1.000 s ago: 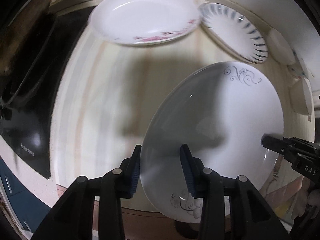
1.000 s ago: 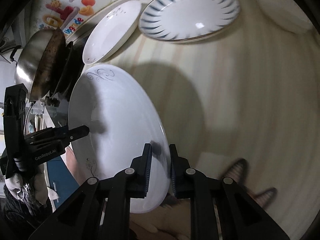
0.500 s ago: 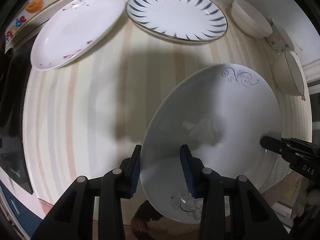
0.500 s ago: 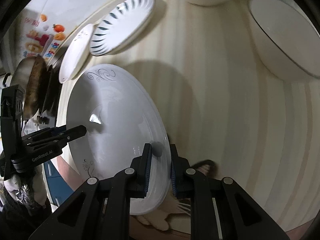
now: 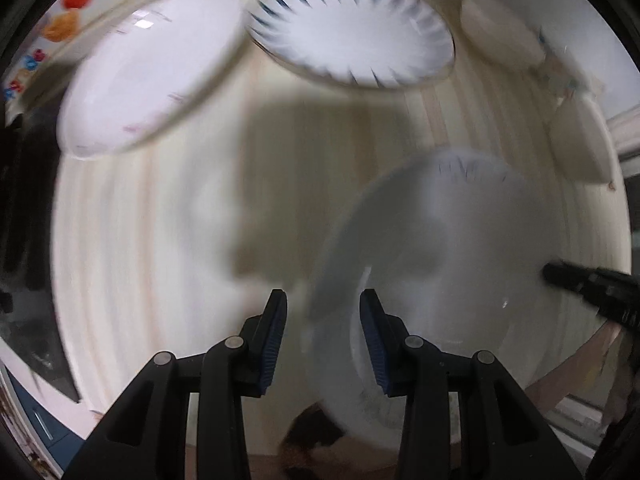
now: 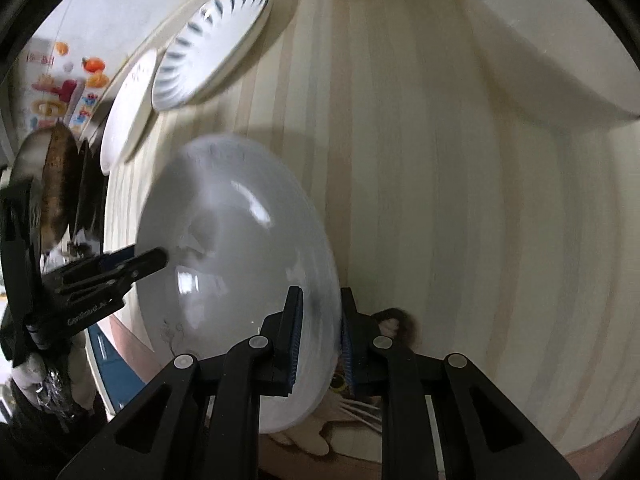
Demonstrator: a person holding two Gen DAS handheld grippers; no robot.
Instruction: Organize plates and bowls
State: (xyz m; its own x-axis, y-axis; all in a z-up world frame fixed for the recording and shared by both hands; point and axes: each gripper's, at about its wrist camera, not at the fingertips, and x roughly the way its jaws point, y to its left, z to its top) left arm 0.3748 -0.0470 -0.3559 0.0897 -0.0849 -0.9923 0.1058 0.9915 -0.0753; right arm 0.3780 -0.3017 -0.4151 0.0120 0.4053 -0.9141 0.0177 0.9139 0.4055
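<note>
Right gripper – blue-padded fingers pinched on the rim of the large white round ceramic plate w/ grey scroll pattern; the rim runs up between the pads, and the plate body spreads toward 10 o'clock from them in the right wrist view. Left gripper – pads set a little apart w/ the same plate's opposite rim between them. Frame is blurred, so whether both pads press can't be told. In the left wrist view the plate spreads toward 2 o'clock, right gripper's tip at 3 o'clock on its far edge. Plate is tilted, held clear above the pale striped counter.

Further out, left wrist view: white plate w/ blue radial strokes at 12 o'clock, white plate w/ faint pink marks at 11 – just beside each other. Two white bowls at 1–2 o'clock. Right wrist view: dark pan at 9 o'clock.
</note>
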